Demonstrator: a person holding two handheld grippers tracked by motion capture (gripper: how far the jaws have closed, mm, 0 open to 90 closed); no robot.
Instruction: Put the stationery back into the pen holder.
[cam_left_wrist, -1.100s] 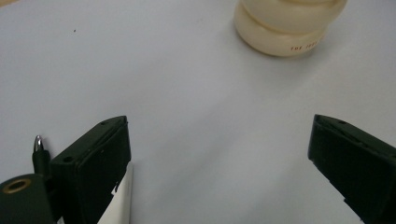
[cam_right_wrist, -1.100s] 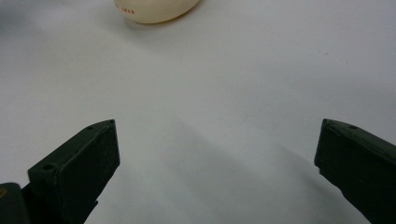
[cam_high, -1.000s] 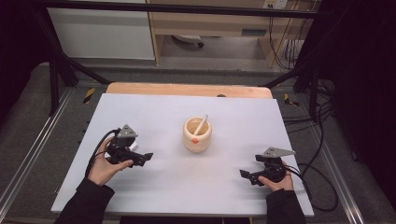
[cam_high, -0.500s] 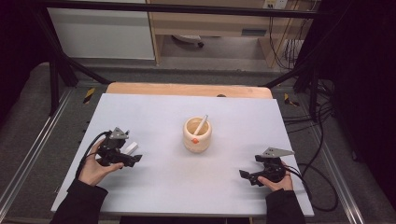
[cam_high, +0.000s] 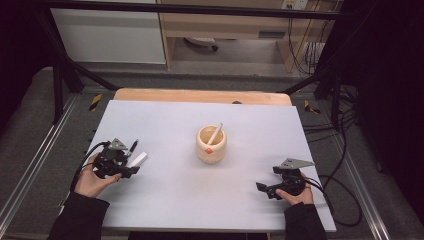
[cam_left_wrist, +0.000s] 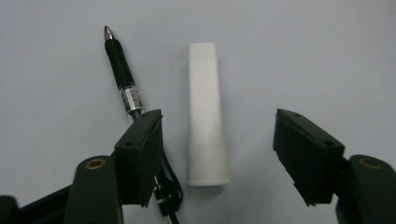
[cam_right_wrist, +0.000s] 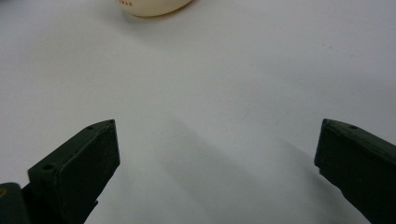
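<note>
A white, flat, tapered piece (cam_left_wrist: 203, 79) lies on the white table between the jaws of my left gripper (cam_left_wrist: 217, 116). The jaws have just been closing, and both pads still stand clear of the piece. A black pen (cam_left_wrist: 120, 74) lies just outside the left jaw, partly under it. From above, the left gripper (cam_high: 129, 164) sits at the table's left with the white piece (cam_high: 137, 159) and the pen (cam_high: 132, 146) at its tips. My right gripper (cam_high: 267, 180) rests open at the near right, nothing between its jaws (cam_right_wrist: 217, 123).
A cream cup (cam_high: 211, 144) with a small orange mark stands mid-table, a white stick (cam_high: 215, 133) leaning inside it. Its base (cam_right_wrist: 152, 7) shows at the top of the right gripper view. A wooden strip (cam_high: 200, 95) borders the far table edge.
The left hand has shifted left and slightly down, uncovering the pen and white piece at its tips, and its jaws have narrowed. The right hand has stayed put.
</note>
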